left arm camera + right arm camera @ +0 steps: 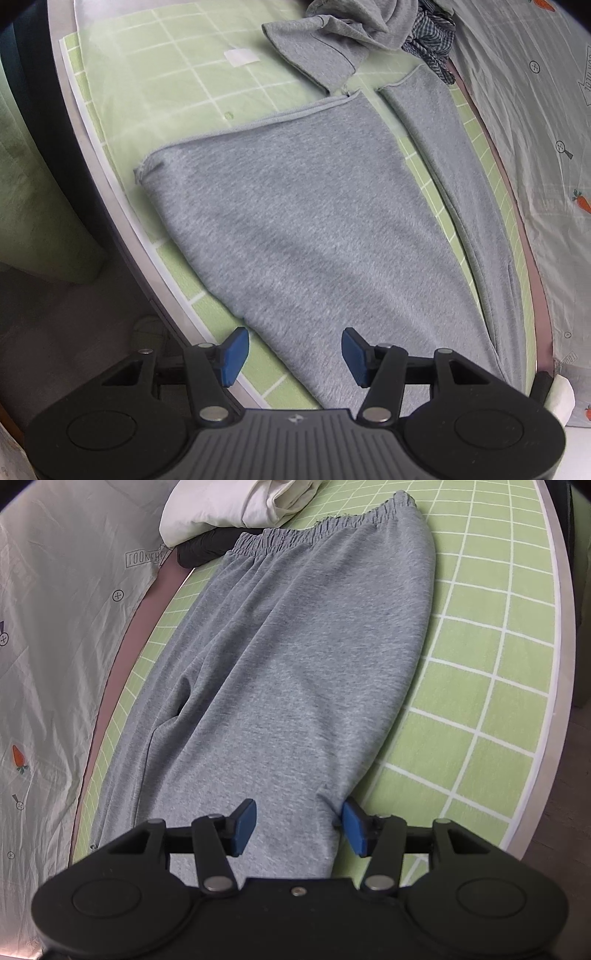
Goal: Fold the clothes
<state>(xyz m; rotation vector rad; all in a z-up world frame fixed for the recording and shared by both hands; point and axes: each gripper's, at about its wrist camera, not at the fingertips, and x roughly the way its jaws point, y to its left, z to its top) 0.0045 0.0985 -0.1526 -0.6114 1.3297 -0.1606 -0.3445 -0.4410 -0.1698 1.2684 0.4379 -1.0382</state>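
The grey knit jogging trousers (295, 664) lie lengthwise between both wide-open, empty grippers, waistband ahead of the right gripper (298, 827), leg hems ahead of the left gripper (294, 356).

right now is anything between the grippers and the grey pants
Nothing visible. The left gripper and right gripper are both open right over the grey pants, with no other item between. The white pile lies beyond the waistband.
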